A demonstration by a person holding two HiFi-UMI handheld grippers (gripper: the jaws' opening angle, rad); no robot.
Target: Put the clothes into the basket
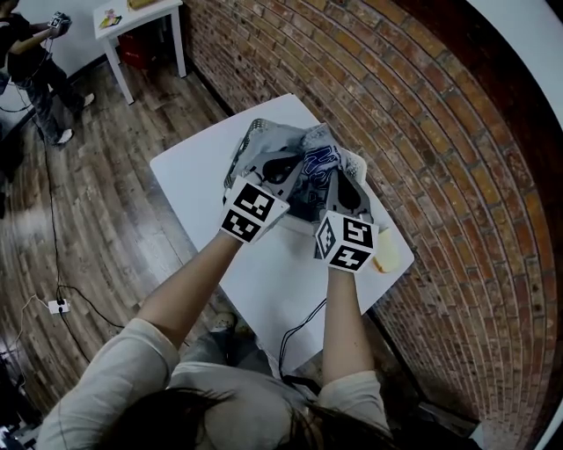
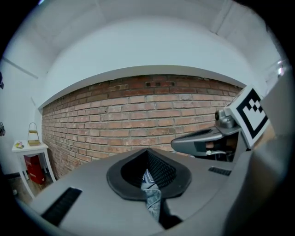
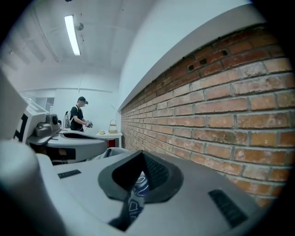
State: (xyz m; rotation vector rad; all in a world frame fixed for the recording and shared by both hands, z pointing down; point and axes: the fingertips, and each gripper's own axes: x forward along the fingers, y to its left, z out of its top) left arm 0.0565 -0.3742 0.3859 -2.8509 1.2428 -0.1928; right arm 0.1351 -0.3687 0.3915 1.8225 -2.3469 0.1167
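Grab step: both claws clamped on clothes (image 1: pixel 318 163). Left claw (image 2: pixel 150 186) pinches grey-blue fold, right claw (image 3: pixel 137 184) pinches blue-printed fold. Heap sits at worktop (image 1: pixel 202 176) far corner by brick wall (image 1: pixel 422 132). Next, likely: lift together toward basket, which I can't make out.

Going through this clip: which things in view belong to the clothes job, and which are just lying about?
In the job: printed garment, pinched by the left gripper and the right gripper; white table under it.
Lying about: yellowish item at that table's edge; far table; person in the background; power strip on the floor.
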